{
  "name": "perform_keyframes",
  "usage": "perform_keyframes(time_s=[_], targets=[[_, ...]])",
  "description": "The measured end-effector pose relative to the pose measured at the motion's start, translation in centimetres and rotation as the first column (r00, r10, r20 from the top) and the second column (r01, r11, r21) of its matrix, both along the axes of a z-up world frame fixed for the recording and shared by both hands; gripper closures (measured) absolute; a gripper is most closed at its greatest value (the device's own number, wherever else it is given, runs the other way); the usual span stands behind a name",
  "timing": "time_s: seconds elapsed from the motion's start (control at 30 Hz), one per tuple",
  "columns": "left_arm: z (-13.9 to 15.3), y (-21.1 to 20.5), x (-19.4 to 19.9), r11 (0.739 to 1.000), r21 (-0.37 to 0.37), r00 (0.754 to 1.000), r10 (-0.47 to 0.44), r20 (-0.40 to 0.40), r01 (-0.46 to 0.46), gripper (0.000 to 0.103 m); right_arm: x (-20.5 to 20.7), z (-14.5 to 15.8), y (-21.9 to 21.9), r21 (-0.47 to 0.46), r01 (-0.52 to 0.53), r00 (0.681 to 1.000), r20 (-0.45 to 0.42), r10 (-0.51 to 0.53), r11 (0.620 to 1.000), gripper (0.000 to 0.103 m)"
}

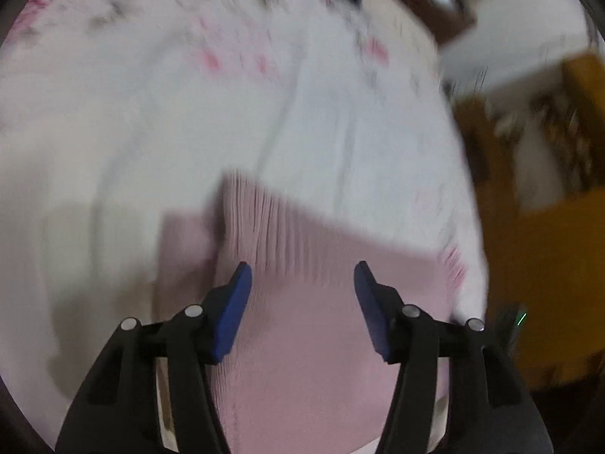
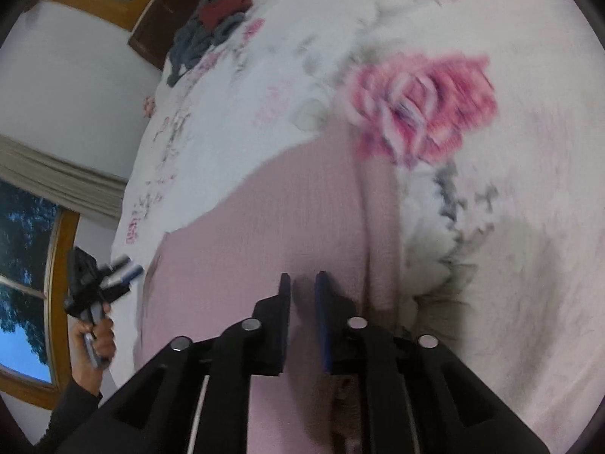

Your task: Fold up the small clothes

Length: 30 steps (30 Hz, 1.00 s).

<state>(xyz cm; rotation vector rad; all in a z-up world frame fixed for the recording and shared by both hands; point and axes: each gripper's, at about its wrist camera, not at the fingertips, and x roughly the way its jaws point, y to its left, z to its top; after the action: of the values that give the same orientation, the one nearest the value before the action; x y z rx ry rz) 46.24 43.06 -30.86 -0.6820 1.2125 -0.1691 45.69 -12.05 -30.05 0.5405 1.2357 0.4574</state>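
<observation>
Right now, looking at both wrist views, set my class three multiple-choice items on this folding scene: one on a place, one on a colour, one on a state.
1. Where does the pile of dark grey and red clothes lie?
A. At the far end of the floral bedspread
B. Between the right gripper's fingers
C. On the floor

2. What colour is the garment under both grippers?
A. Yellow
B. Pale pink
C. Dark green

3. How does the left gripper stand?
A. Shut on the cloth
B. Open, with nothing between its fingers
C. Out of view

Answers:
1 A, since the pile sits far up the bed, near the dark headboard.
2 B, since the cloth is pale pink in both views.
3 B, since its blue pads stand wide apart above the cloth.
</observation>
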Motion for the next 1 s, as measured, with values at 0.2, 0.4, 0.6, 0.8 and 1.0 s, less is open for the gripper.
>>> perform_keyframes(time_s=[0.2,0.4,0.6,0.8,1.0], targets=[[-0.4,1.3,-0.6,0.999,0.019,0.999,0.041,-0.01,-0.041,0.073,-0.7,0.6,-1.4,0.019,0.053,0.998,-0.02,-0.052,0.998,0.097],[2.1,-2.2,-7.7,0.993,-0.049,0.99,-0.1,0.099,0.105,0.07,-5.3,1.6,1.7,0.08,-0.098,0.995,-0.005,0.099,0.992,0.092],[-0.3,-0.2,-10.1,0.999,-0.001,0.999,-0.032,0.025,0.032,0.087,-5.7,-1.0,-0.4,0.059,-0.013,0.998,-0.055,0.017,0.998,0.103],[1.3,-4.8,-14.4,0.976,-0.05,0.976,-0.207,0.063,0.21,0.07,-10.0,1.3,3.4,0.093,-0.16,0.987,-0.005,0.161,0.983,0.093],[-2.7,-3.5,-15.6,0.987,-0.075,0.99,-0.141,-0.023,0.139,0.085,-10.8,-2.3,3.0,0.046,-0.139,0.988,-0.061,0.142,0.989,0.103]])
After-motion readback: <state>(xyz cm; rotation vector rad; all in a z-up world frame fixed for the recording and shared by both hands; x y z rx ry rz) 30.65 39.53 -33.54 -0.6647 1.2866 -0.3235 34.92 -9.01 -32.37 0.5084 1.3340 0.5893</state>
